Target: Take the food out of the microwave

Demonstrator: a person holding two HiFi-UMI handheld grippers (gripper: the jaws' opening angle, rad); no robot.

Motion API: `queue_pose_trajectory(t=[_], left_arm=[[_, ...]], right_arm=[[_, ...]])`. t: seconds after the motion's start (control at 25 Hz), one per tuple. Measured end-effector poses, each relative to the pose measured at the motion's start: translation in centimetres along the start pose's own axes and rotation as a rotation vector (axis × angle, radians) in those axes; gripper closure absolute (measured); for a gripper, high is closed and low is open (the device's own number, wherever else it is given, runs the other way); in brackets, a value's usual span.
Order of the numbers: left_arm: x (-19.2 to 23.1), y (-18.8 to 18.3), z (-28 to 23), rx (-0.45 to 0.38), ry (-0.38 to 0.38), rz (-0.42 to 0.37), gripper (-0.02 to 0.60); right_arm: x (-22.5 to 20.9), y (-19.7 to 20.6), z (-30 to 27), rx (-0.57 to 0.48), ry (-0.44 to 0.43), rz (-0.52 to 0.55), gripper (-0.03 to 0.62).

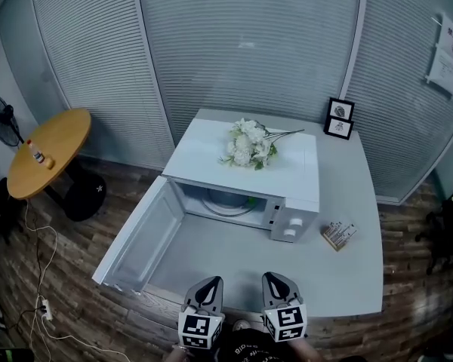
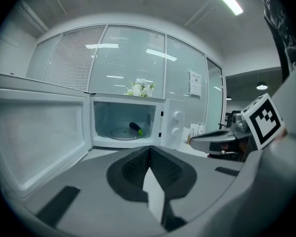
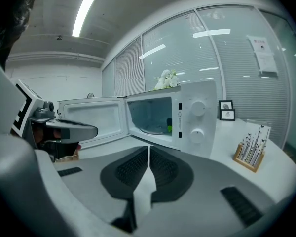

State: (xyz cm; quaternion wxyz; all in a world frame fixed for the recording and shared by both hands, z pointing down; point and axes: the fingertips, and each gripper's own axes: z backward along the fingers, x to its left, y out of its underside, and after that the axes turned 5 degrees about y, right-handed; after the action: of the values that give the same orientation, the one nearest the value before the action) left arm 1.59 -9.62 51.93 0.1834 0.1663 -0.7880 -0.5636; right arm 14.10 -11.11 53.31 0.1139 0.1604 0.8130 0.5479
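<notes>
**Food Barely Visible in Open Microwave**

The food (image 2: 135, 128) is a small dark oblong with a green end, too small to name. It lies on the turntable inside the microwave (image 1: 287, 194), and in the head view the oven's top hides it. The door (image 1: 140, 236) hangs wide open toward the lower left. At the bottom edge, partly cut off, the left gripper (image 1: 206, 286) and right gripper (image 1: 278, 281) both have their jaws pressed together on nothing. White flowers (image 1: 248, 143) lie on top of the oven, which stands on a grey table (image 1: 347, 270). A round wooden table (image 1: 49, 149) stands at the left on plank flooring, before blind-covered glass walls.
</notes>
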Motion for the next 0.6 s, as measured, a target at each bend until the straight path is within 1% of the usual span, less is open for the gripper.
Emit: queue_pose_trajectory(t=[0.16, 0.48, 0.6], left_arm=[[1.5, 0.0, -1.2, 0.001, 0.004, -0.009, 0.574], [4.1, -1.6, -3.4, -0.001, 0.060, -0.002, 0.574], [5.2, -1.6, -3.6, 0.000, 0.059, -0.006, 0.574]], right_arm=[[-0.2, -0.6, -1.4, 0.008, 0.017, -0.006, 0.588], [-0.1, -2.4, -4.6, 0.014, 0.070, -0.027, 0.588], [0.2, -3.0, -6.0, 0.013, 0.090, -0.037, 0.588]])
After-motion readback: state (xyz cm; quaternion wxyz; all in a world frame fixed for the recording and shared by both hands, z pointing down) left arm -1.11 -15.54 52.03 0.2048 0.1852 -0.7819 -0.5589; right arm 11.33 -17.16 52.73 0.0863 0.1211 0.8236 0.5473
